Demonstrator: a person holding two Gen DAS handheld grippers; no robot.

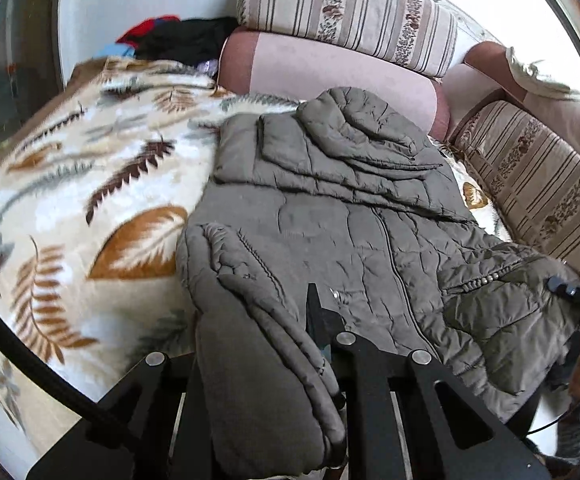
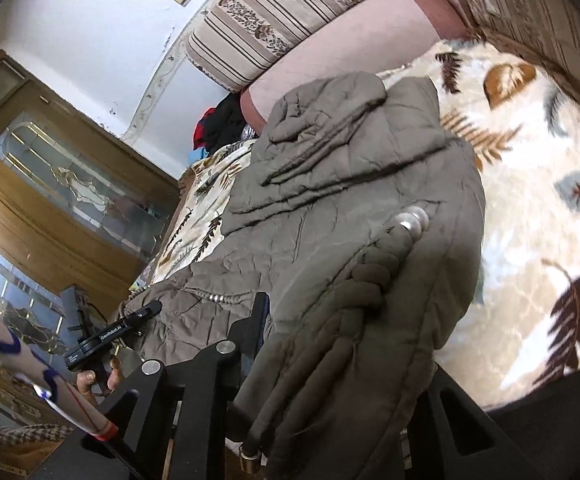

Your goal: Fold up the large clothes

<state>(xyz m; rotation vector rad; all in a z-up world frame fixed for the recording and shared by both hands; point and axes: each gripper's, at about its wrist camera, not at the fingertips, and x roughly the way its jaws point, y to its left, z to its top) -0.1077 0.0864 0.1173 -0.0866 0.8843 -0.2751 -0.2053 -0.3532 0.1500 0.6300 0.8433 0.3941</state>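
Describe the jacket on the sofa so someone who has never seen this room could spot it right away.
Find the pink sofa with striped cushions, its seat covered by a cream leaf-print blanket. On that blanket lies a puffy olive-grey quilted jacket, hood toward the backrest. It is the only plain-coloured padded garment there, unlike the dark and red clothes pile at the far end.

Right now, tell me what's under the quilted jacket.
The jacket lies on a leaf-print blanket that shows around it. Whatever sits beneath its middle is covered. Both claws grip its near hem.
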